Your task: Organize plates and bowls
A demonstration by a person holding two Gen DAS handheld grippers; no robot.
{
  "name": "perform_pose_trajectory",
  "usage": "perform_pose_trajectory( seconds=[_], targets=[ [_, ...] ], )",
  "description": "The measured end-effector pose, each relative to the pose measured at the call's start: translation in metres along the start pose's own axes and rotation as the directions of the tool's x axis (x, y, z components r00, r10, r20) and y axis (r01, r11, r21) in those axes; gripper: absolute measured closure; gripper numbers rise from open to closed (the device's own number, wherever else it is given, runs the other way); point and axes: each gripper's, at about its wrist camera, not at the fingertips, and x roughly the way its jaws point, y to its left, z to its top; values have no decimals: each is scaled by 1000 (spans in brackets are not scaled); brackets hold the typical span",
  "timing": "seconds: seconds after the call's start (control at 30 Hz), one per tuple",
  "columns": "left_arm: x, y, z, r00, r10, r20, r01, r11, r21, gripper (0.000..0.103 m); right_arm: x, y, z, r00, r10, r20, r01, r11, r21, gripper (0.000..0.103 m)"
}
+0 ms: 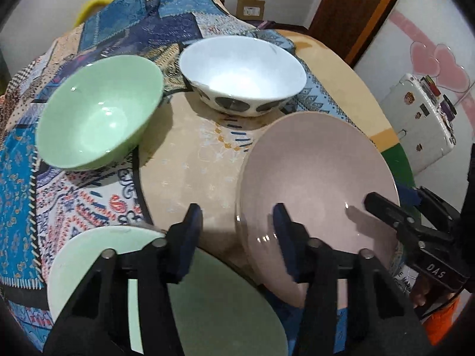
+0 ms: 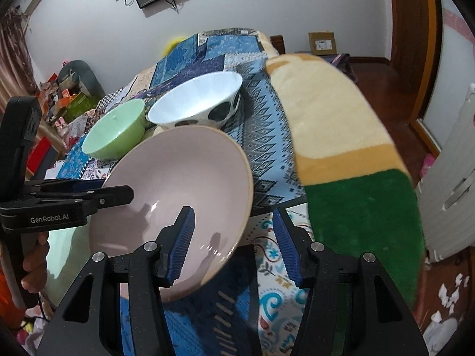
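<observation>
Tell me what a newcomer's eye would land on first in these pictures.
The big pink plate dominates the near centre, tilted, with both open claws around it: the right claw straddles its near rim, and the left claw has one finger over it. Behind sit a green bowl and a spotted white bowl on the patchwork cloth.

Plate (image 1: 320,184): I note plain pink.
Small bowl (image 1: 98,112): green.
Large bowl (image 1: 243,74): white, dark spots.
Cloth (image 1: 17,178): I log blue patchwork.
</observation>
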Motion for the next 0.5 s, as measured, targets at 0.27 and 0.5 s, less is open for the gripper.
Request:
perform_pose_trajectory(
  seconds=[0.27,0.5],
  targets=[
    [5,-11,2,999,-42,-12,43,998,36,76,9,-1,-1,998,58,-19,-57,998,35,73],
    [2,-12,1,999,-38,-7,38,999,24,76,6,1,-2,999,50,-20,-49,997,57,74]
  ],
)
